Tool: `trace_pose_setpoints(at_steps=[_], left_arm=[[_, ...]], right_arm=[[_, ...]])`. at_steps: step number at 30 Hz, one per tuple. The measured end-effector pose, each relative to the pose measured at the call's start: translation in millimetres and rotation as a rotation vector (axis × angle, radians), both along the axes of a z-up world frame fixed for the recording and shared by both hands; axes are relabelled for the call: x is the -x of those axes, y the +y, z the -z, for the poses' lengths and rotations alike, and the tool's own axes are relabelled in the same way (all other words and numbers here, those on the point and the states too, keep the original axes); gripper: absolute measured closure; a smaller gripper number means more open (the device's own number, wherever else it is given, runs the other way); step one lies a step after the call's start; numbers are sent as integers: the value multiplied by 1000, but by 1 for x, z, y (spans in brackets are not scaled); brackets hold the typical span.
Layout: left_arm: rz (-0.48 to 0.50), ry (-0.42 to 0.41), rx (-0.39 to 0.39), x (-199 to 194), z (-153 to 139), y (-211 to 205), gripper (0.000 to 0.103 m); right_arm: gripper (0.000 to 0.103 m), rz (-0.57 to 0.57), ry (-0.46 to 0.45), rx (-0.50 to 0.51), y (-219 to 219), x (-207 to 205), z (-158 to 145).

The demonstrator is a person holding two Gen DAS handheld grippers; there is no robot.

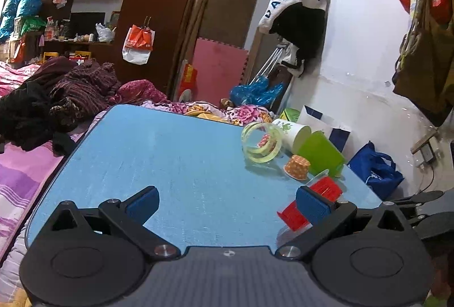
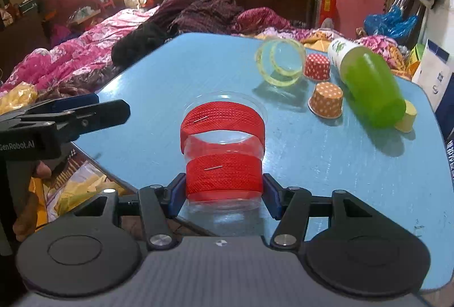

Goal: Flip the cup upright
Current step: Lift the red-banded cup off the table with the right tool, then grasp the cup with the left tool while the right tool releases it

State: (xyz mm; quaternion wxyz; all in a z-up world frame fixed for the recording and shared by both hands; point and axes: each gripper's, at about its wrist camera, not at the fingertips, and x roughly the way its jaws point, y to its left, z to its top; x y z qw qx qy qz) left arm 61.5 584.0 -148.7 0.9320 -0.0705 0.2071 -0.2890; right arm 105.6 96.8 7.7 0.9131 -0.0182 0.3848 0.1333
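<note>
Lying tilted near the table's (image 2: 354, 165) front edge, the cup (image 2: 223, 165) is clamped between the pads of the right gripper (image 2: 224, 195); its base is hidden behind the gripper body. It is clear plastic with two red bands. The left gripper (image 1: 227, 203) is held wide apart, holding nothing, and partly covers the cup in its view. Other cups lie farther back on the blue table, with a cluttered bed (image 2: 85, 52) beyond.

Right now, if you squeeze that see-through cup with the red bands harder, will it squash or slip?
Probably squash: the clear plastic cup looks thin-walled, so it likely dents easily. It seems empty, so likely light. The right gripper pinches a textured red band, which should slip less than bare plastic.
</note>
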Motion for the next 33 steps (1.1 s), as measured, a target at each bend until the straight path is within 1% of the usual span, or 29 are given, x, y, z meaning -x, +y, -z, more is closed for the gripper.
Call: trace_pose_setpoints(at_steps=[3, 6, 9, 17, 20, 23, 25, 27, 29, 33], left_arm=[[-5, 3, 4, 1, 1, 0, 0], [-6, 11, 14, -2, 1, 1, 0], [-9, 20, 19, -5, 2, 3, 0], [-20, 41, 43, -7, 5, 6, 0], [-18, 50, 44, -8, 7, 5, 0], [-6, 65, 43, -8, 8, 2, 0], [-9, 72, 53, -7, 9, 0, 0], [-32, 91, 71, -5, 11, -2, 0], [-30, 116, 78, -4, 11, -5, 0], [16, 144, 61, 3, 7, -21, 0]], right_arm=[[46, 24, 9, -13, 2, 0, 8], [46, 54, 48, -96, -3, -3, 16], [46, 95, 49, -156, -8, -5, 15], [45, 155, 44, -171, -3, -6, 25], [42, 154, 39, -153, 1, -4, 26], [31, 135, 45, -133, 5, -3, 27], [29, 117, 45, -130, 5, -1, 27], [28, 99, 31, -144, 1, 3, 25], [22, 78, 2, -153, -4, 11, 21], [21, 43, -33, -183, -18, 27, 19]])
